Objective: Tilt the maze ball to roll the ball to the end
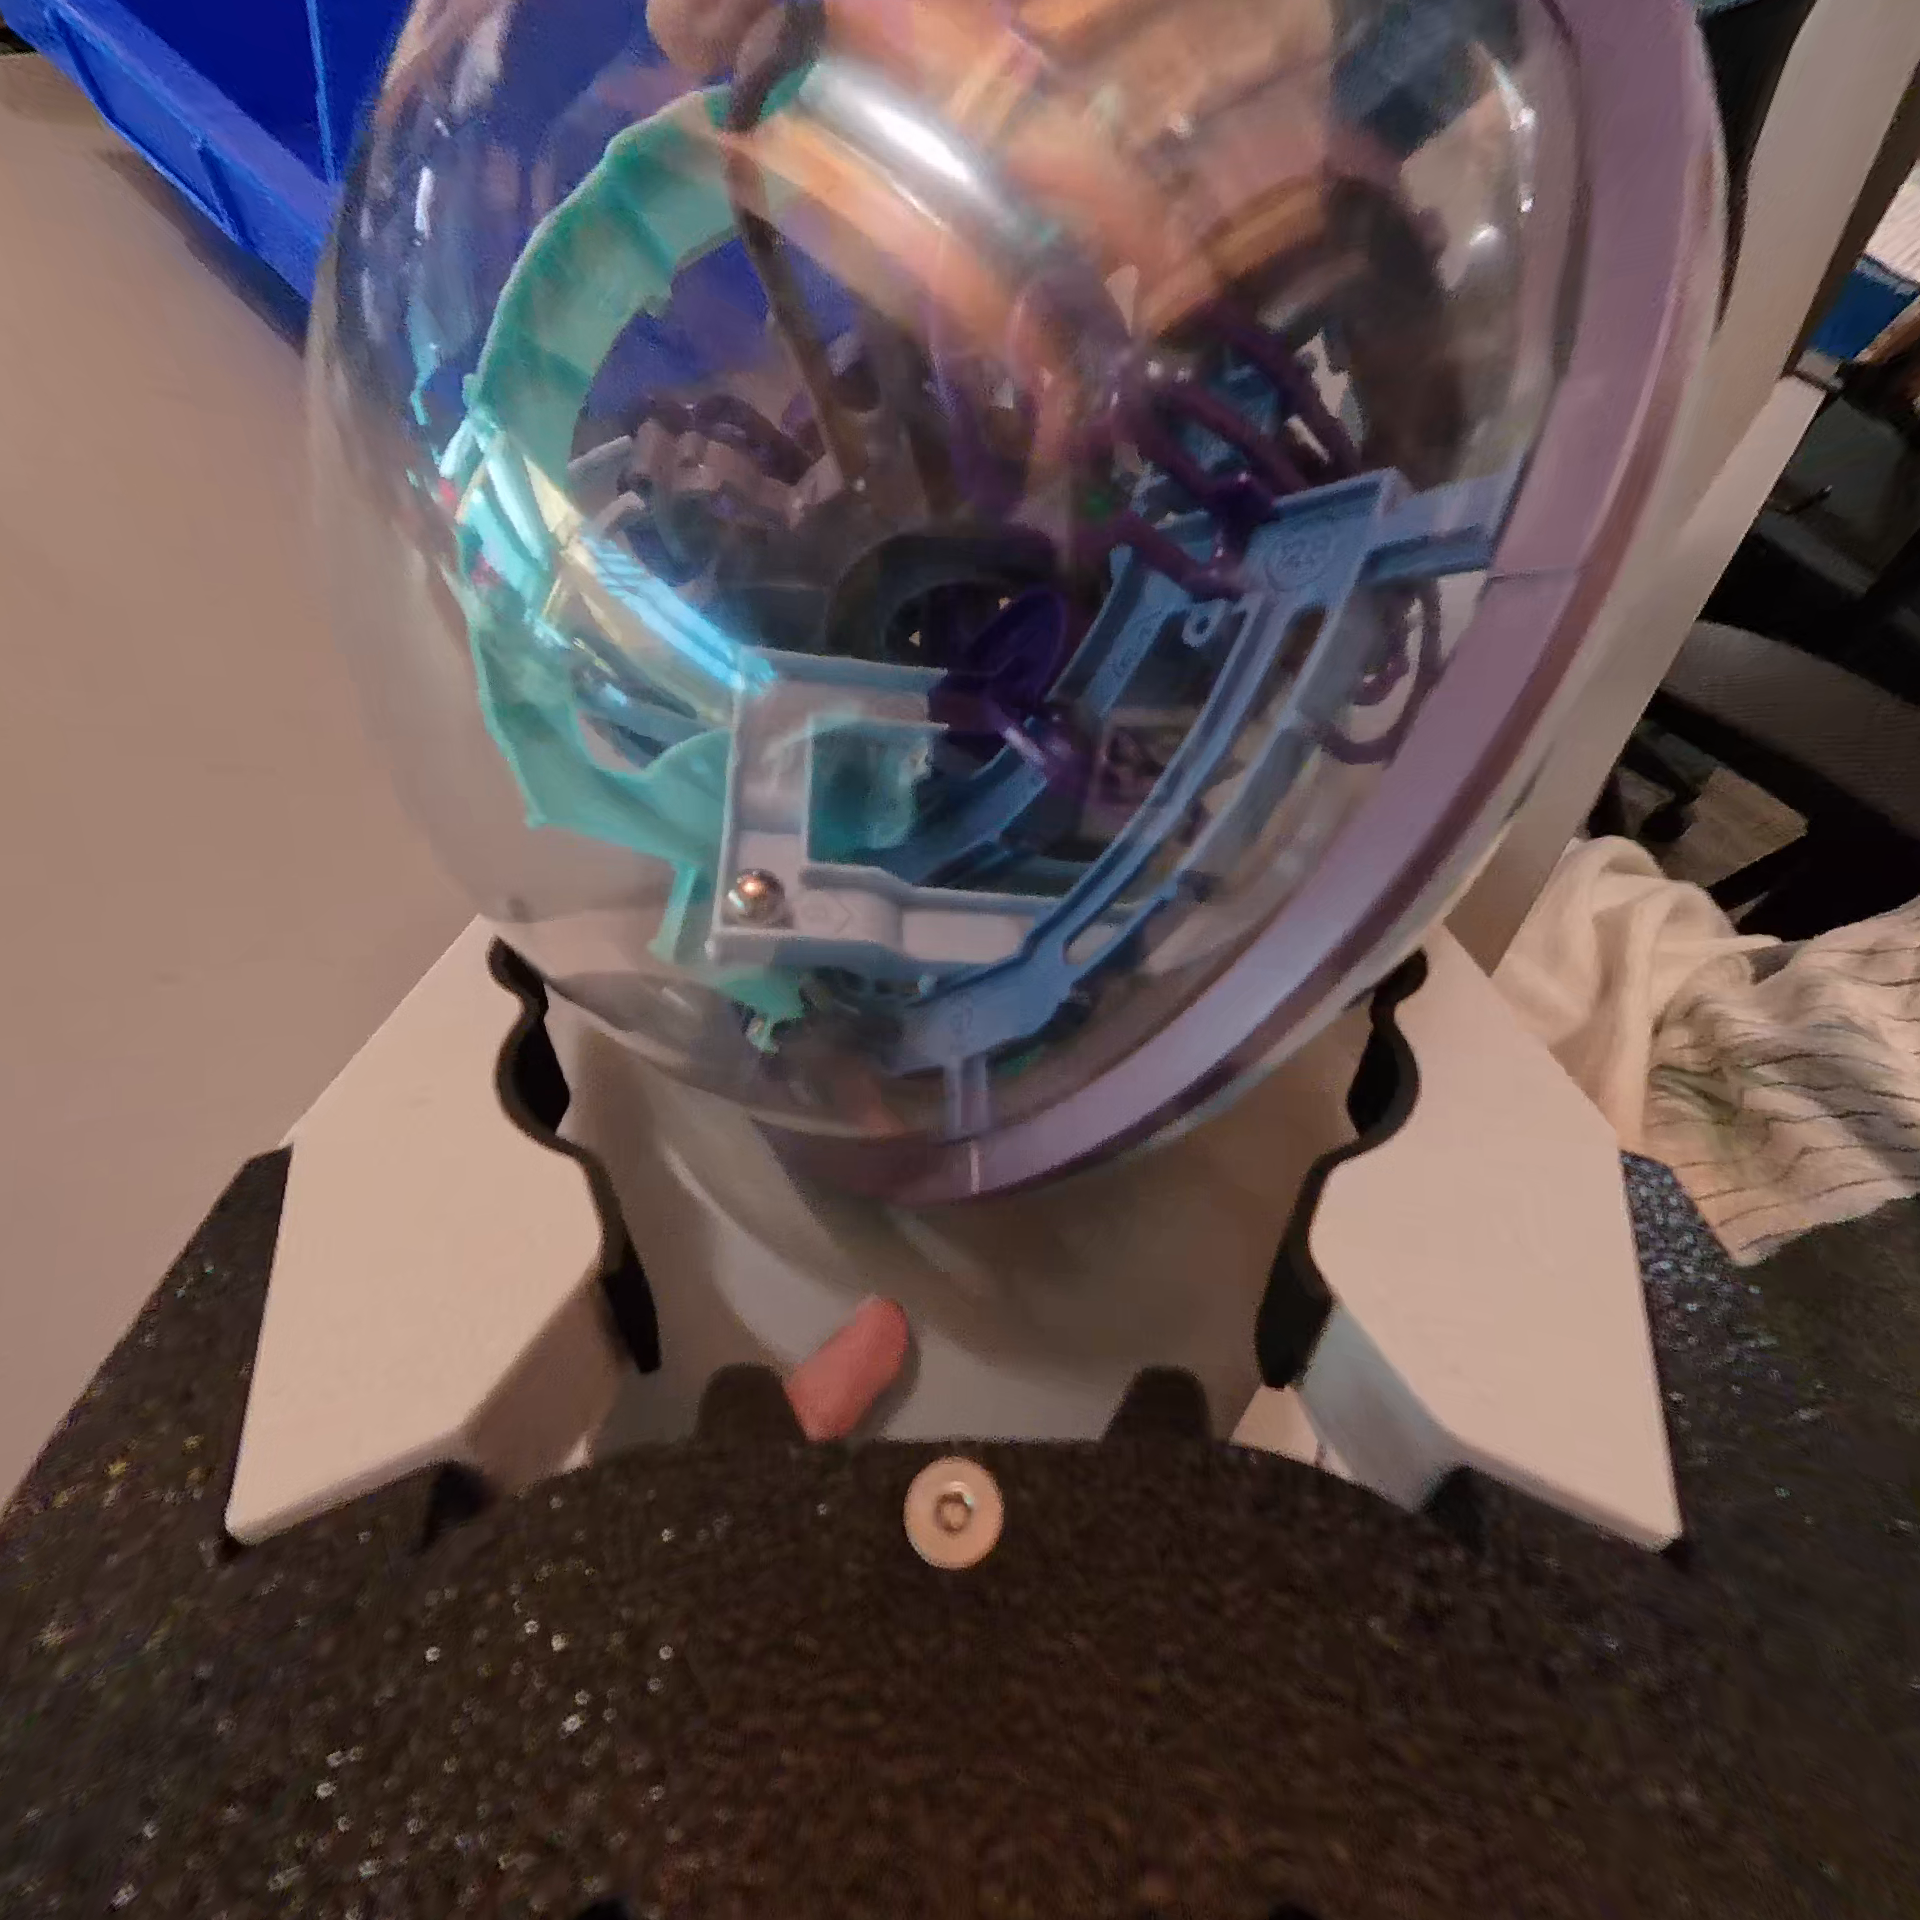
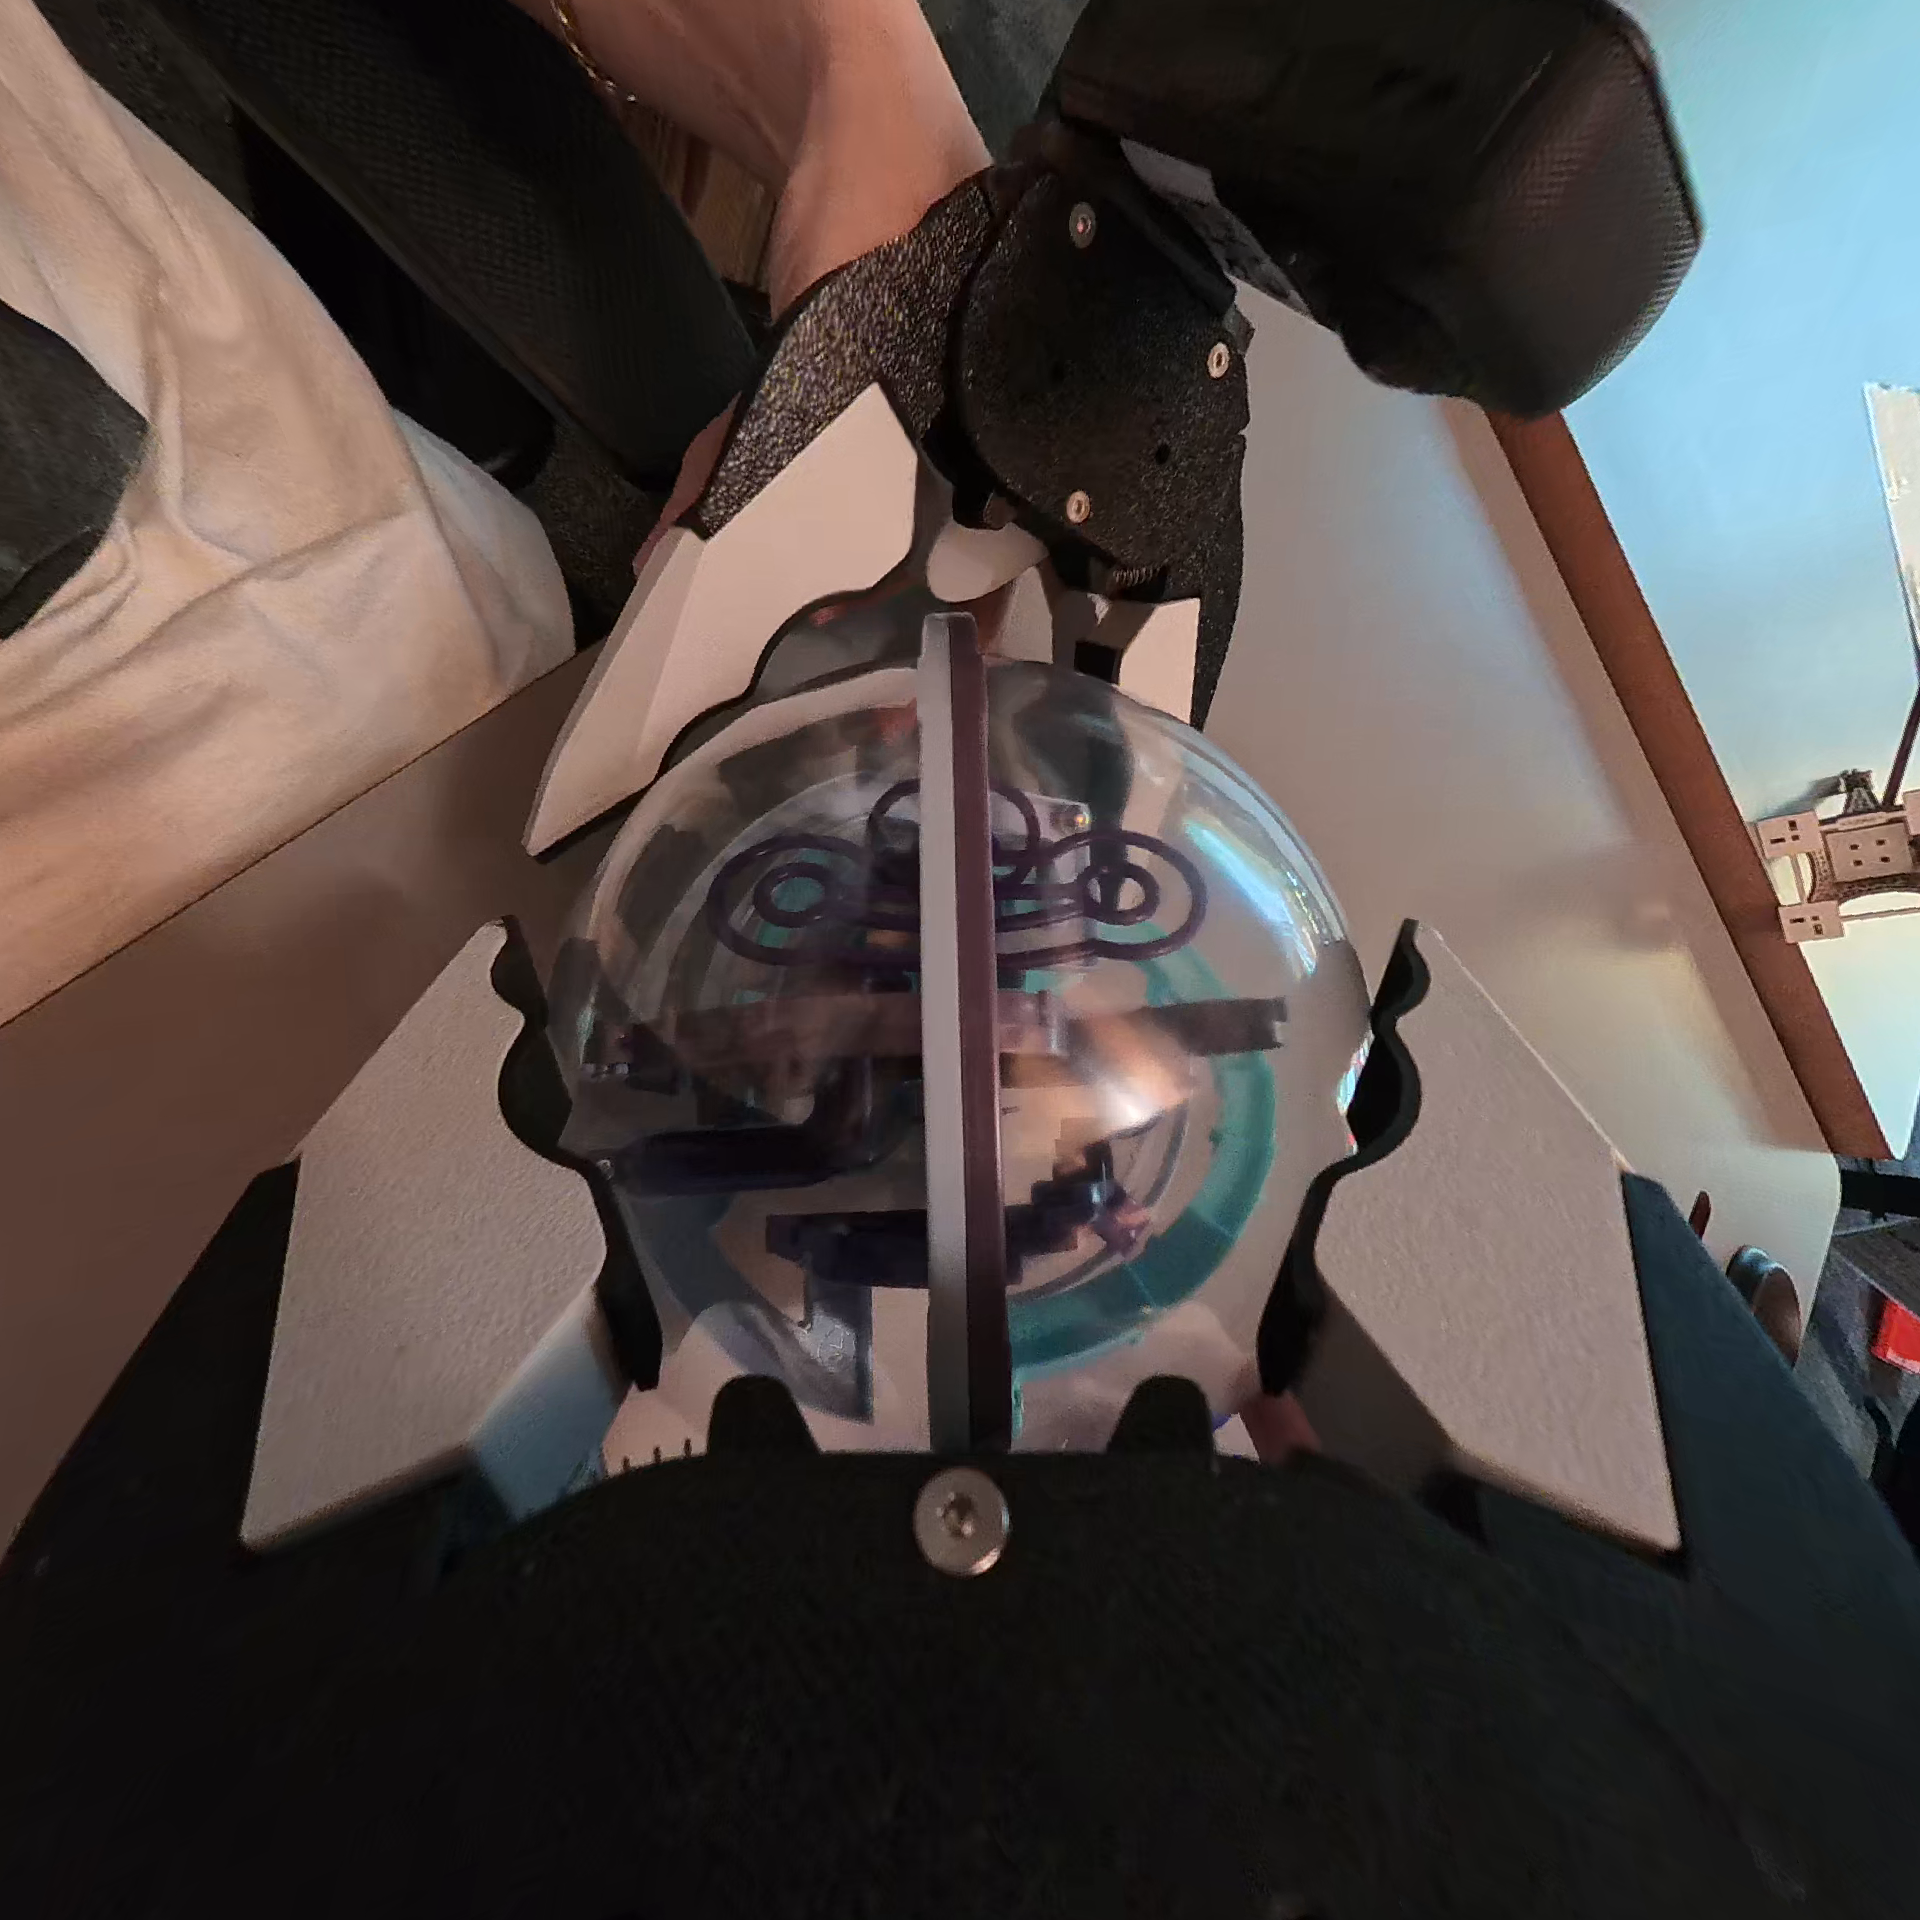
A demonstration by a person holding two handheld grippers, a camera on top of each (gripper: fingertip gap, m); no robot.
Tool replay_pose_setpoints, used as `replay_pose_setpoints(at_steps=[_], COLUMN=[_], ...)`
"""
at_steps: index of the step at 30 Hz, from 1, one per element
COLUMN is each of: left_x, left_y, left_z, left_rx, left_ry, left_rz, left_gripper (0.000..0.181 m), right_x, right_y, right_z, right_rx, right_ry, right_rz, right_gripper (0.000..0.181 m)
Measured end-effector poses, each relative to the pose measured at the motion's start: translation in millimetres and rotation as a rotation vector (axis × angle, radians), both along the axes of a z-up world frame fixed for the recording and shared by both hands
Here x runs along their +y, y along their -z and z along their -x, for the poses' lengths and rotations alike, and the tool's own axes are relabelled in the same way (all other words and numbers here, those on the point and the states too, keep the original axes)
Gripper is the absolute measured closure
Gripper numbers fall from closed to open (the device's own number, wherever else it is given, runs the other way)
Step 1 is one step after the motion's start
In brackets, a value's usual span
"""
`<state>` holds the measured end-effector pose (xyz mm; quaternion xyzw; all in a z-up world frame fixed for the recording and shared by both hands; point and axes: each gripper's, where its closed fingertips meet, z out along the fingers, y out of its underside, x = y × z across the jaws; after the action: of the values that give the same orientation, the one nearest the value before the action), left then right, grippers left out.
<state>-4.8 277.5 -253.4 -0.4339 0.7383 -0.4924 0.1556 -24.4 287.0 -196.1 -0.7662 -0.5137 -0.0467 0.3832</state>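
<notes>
The maze ball is a clear sphere with a purple ring around its middle and teal, blue-grey and purple tracks inside. A small steel ball sits in a corner of the blue-grey track, low on the left. My left gripper is closed against the sphere's lower part. In the right wrist view the maze ball sits between my right gripper's fingers, which press on both its sides. The left gripper holds it from the far side. The steel ball is not visible in the right wrist view.
A white table lies under the ball, and a blue bin stands at the back left. A white striped cloth and a dark chair are to the right. A person's hand holds the left gripper. A socket block is at the right.
</notes>
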Motion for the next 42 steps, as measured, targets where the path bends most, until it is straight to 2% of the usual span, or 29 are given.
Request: replay_pose_setpoints(at_steps=[1, 16, 28, 42], left_x=[-1, -5, -8, -8], left_y=[-1, 0, -2, -13], left_z=[0, -2, -5, -7], left_rx=[0.000, -0.003, -0.023, 0.059], left_ry=[-0.001, 0.018, 0.060, 0.236], left_rz=[0.013, 0.000, -0.034, -0.042], left_gripper=[0.031, 0.029, 0.029, 0.027], right_x=[0, -3, -9, -8], right_y=[0, -1, -4, -16], right_z=[0, -1, -5, -16], right_rx=[0.000, 0.002, 0.038, 0.329], right_ry=[0.003, 0.045, 0.120, 0.382], right_rz=[-0.006, -0.057, -0.181, -0.343], right_gripper=[0.030, 0.030, 0.030, 0.030])
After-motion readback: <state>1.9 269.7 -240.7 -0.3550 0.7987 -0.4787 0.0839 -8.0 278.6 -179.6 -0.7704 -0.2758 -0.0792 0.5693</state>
